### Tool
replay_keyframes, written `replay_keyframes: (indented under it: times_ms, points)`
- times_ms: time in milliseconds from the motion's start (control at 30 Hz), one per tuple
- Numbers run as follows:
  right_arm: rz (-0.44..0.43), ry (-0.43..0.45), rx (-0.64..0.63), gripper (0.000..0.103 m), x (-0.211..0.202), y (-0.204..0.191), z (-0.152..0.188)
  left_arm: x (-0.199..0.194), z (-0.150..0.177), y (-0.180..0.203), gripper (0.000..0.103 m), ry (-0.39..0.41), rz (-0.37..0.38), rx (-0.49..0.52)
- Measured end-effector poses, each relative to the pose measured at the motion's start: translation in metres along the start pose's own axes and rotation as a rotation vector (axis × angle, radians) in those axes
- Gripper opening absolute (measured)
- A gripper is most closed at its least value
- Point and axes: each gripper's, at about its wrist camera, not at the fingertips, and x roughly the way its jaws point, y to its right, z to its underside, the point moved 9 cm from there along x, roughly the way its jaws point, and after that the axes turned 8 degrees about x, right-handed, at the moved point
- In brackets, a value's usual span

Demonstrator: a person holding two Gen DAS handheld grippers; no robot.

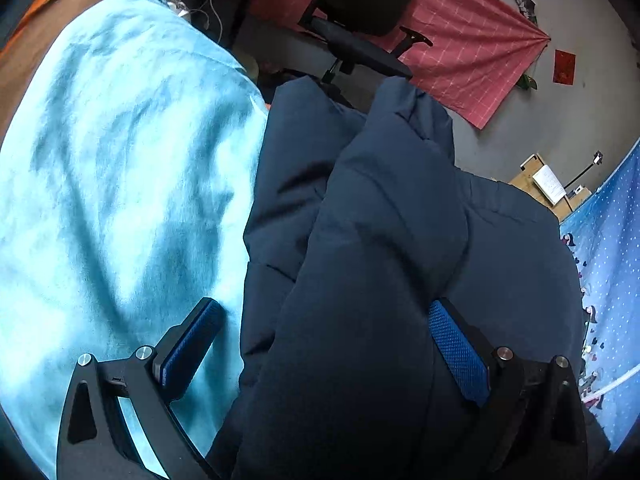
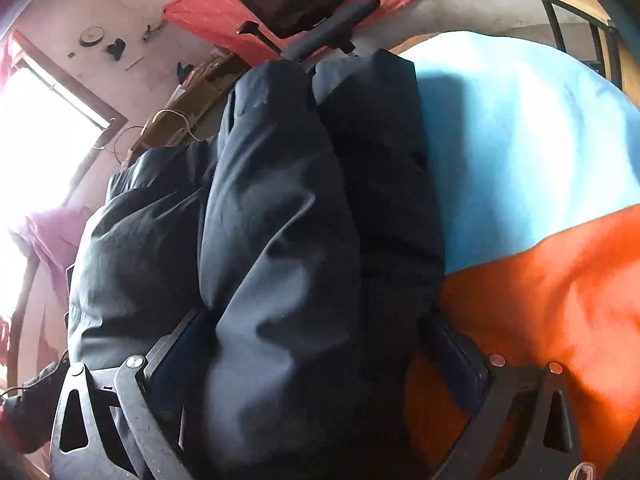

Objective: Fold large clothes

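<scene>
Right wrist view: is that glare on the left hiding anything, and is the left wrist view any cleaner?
Right wrist view: the window is blown out white, washing out that edge; the dark jacket stays readable. Left wrist view: even light, no glare, only fisheye bending at the rim and soft shadows on the light blue sheet.

Both tongs wide apart

The left tongs [image 1: 324, 344] stand with their blue pads [image 1: 458, 354] spread far from each other. The right tongs [image 2: 320, 354] are spread the same way, pads [image 2: 454, 360] in shadow.

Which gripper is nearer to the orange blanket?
Right. The right gripper has one finger at the orange blanket. The left gripper is beside light blue fabric, far from it.
</scene>
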Motion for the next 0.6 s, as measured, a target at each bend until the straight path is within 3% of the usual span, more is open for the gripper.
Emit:
replay_keyframes:
  times_ms: [100,233,367,600]
  points:
    - [0.004,0.006,-0.006,0.103,-0.002,-0.001,0.003,-0.003,-0.002,0.003,0.102,-0.005,0.001,-0.009]
    - [0.092,-0.034,-0.021,0.103,0.003,-0.009,0.003,-0.003,-0.002,0.013,0.1,0.0,0.034,-0.025]
    - [0.147,-0.024,-0.023,0.102,0.003,-0.015,0.002,-0.01,-0.005,0.021,0.084,0.001,0.042,-0.031]
    - [0.176,-0.009,-0.075,0.056,-0.01,-0.033,0.007,-0.019,-0.015,0.031,0.045,0.008,-0.023,-0.013]
